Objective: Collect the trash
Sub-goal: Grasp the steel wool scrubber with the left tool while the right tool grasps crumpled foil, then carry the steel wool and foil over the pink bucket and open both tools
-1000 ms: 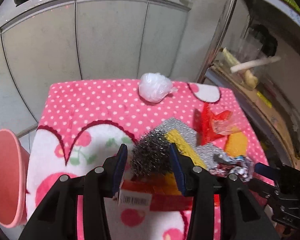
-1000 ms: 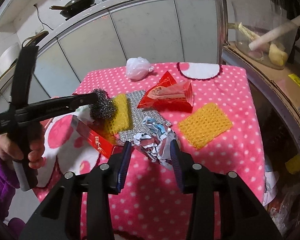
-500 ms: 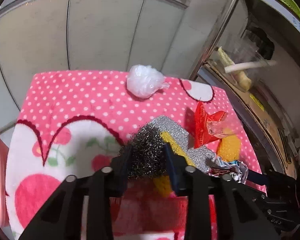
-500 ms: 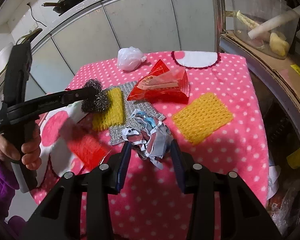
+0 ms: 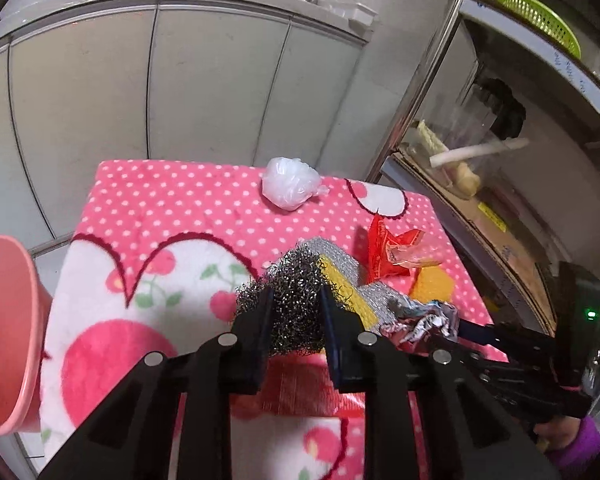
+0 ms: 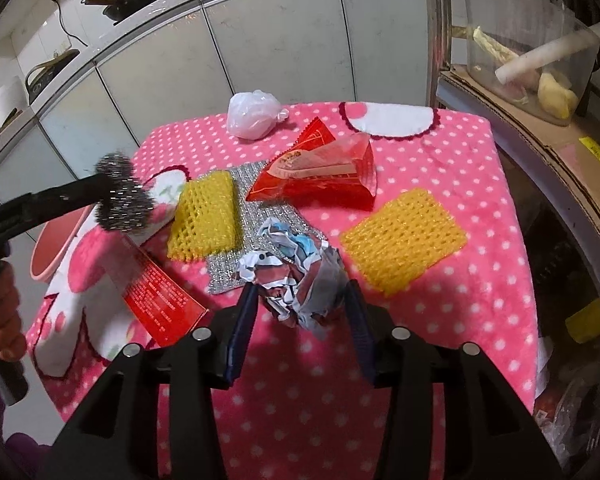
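A grey steel wool ball (image 5: 294,280) sits between the closing jaws of my left gripper (image 5: 296,300), and the pads press into it. In the right wrist view the steel wool ball (image 6: 124,200) hangs above the table's left side. My right gripper (image 6: 300,306) straddles a crumpled printed paper wad (image 6: 296,276) lying on the cloth. Its jaws are opening and the pads stand at the wad's sides without squeezing it. A red wrapper (image 6: 320,172) and a white plastic bag ball (image 6: 252,118) lie farther back.
Two yellow foam nets (image 6: 204,216) (image 6: 404,236), a silver scouring cloth (image 6: 220,276) and a red box (image 6: 160,288) lie on the pink dotted tablecloth (image 6: 440,320). A pink bin (image 5: 4,312) stands off the table's left edge. A metal shelf (image 6: 540,132) borders the right.
The left gripper closed on the steel wool and lifted it off the yellow net toward the left. The red box slid. The right gripper stayed around the wad, its jaws slightly wider.
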